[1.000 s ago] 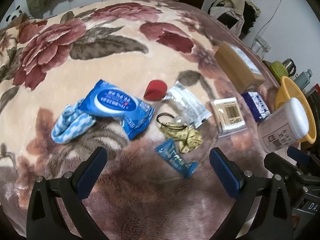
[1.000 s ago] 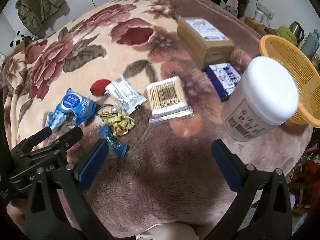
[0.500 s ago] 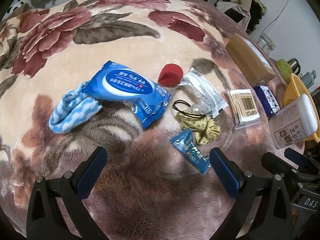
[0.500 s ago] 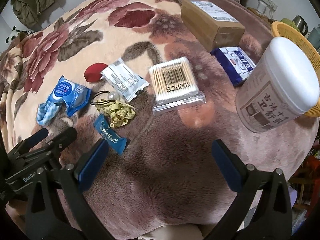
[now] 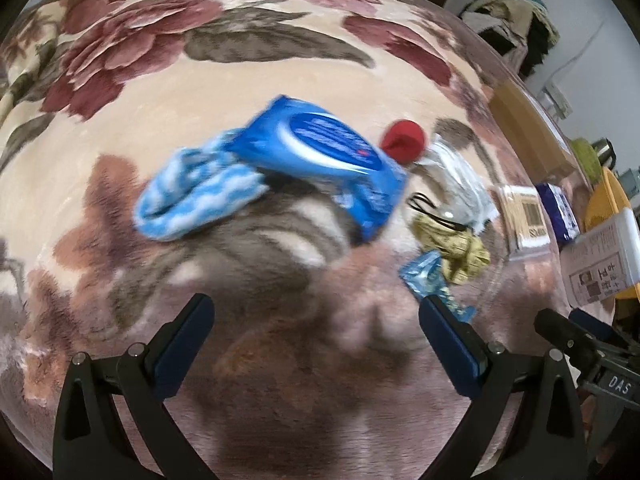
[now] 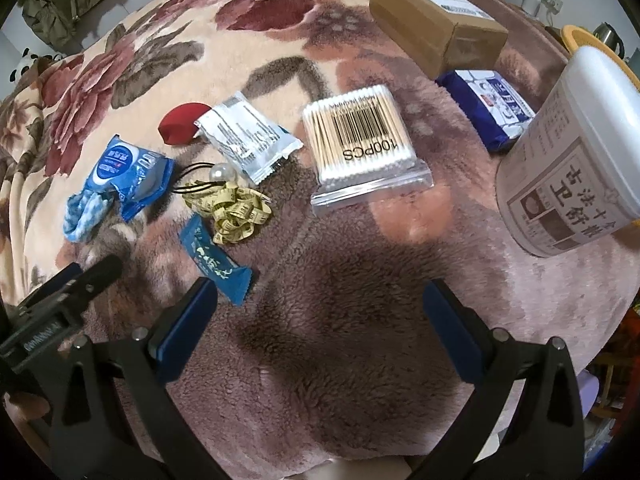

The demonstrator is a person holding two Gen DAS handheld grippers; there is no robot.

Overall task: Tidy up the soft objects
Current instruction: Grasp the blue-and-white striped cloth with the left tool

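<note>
Both tools hang open and empty over a floral plush blanket: the left tool faces one blue-and-white fuzzy cloth, which lies partly tucked under one blue wet-wipe pack. The right tool hovers before one bag of cotton swabs. Also single: a red sponge, a white sachet, a yellow tape measure, a black hair tie with a pearl, a blue snack wrapper, a dark-blue tissue pack, a white tub, a cardboard box. An orange basket is cut off at the edge. The left view is motion-blurred, its labels unreadable.
</note>
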